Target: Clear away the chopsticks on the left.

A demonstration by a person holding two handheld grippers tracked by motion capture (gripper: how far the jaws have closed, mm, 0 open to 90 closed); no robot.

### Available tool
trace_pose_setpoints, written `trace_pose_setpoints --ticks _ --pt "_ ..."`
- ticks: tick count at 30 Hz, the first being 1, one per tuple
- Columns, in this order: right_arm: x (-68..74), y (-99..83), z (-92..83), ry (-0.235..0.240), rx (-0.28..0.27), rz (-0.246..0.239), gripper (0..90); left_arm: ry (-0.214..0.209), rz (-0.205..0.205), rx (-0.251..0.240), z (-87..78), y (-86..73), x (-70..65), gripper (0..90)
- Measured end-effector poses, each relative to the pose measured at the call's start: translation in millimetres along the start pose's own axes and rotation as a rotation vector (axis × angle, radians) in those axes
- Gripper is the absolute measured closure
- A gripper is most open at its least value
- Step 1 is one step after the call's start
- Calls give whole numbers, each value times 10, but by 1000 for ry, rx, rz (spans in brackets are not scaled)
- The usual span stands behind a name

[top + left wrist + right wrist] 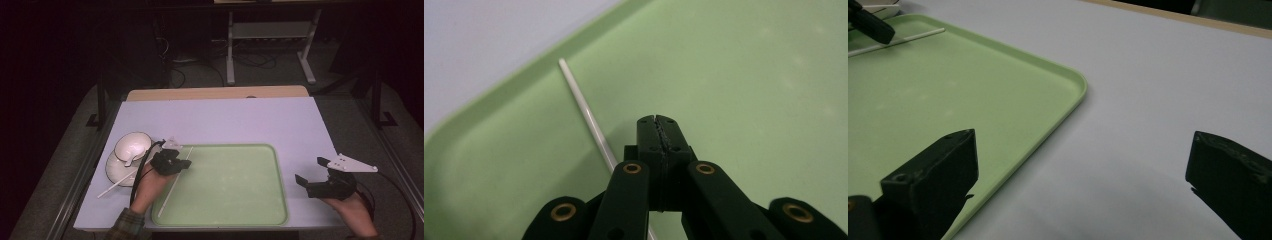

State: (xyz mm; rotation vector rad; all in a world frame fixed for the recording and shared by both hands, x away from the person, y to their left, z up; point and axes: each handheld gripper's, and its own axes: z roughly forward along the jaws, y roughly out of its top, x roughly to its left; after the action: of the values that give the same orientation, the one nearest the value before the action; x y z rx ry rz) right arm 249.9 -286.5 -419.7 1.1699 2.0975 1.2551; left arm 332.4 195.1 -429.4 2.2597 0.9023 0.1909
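Note:
A white chopstick (pixel 174 181) lies in the green tray (pixel 235 185) along its left edge. My left gripper (pixel 185 164) hovers over the tray's near-left corner, shut, with nothing between its jaws. In the left gripper view the chopstick (pixel 589 117) runs just left of the closed tips (pixel 657 121) and passes under the gripper's body, over the tray (pixel 749 75). My right gripper (pixel 311 170) is held open on the lilac table cover to the right of the tray. In the right gripper view its jaws (pixel 1083 170) stand wide apart over bare cover beside the tray's corner (pixel 948 95).
A white bowl (pixel 132 146) sits on a white plate (pixel 116 170) left of the tray, with a second white chopstick (pixel 116 185) leaning off the plate. The lilac cover (pixel 220 120) spreads behind the tray, and a wooden table edge (pixel 215 93) lies beyond it.

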Motion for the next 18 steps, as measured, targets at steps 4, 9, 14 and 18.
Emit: trace_pose_setpoints --ticks 4,9,14,18 --pt "1 -2 12 -2 4 -5 0 -7 -11 6 26 -26 9 899" --pt "-5 -9 14 -3 7 -3 0 13 -9 17 47 -23 9 899" --pt "-6 -12 16 -2 9 -5 0 34 -34 24 27 -47 41 899" --pt "1 -10 18 -1 9 -6 0 57 -49 25 4 -64 68 899"
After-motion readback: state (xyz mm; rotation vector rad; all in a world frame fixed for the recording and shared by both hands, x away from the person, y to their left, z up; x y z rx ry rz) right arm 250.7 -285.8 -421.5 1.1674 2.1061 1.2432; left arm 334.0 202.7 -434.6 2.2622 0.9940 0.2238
